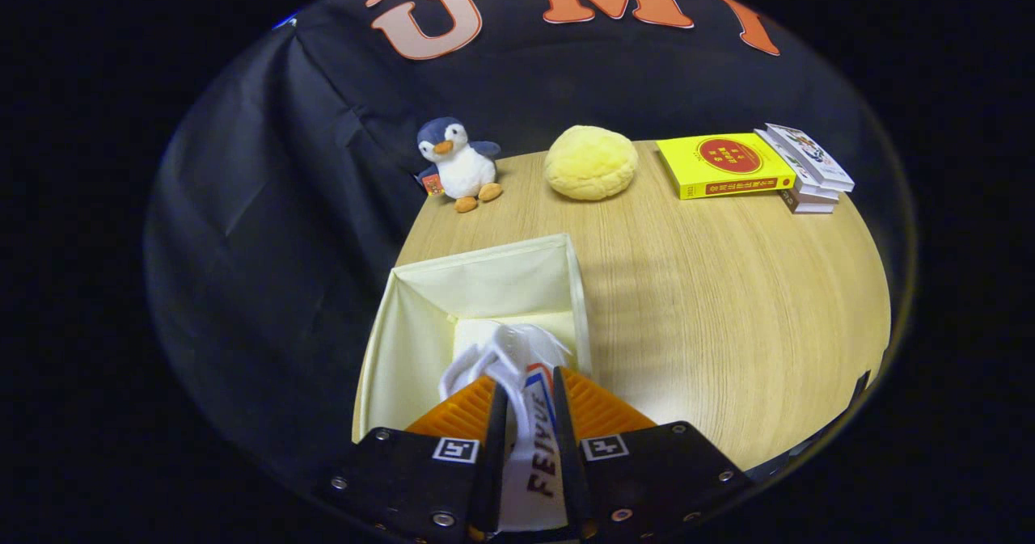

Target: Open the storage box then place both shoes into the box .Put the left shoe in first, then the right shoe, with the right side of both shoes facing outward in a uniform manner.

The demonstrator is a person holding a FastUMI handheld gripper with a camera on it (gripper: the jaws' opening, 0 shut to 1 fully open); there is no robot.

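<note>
One white shoe (530,415), marked "FEIYUE", sits clamped in the tool (530,402) above the open storage box (485,285).

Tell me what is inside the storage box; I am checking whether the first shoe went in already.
The storage box shows a bare cream lining and floor. A white shoe, clamped between the fingers, hangs over its opening. The shoe and fingers cover the near floor, so another shoe there cannot be ruled out.
</note>
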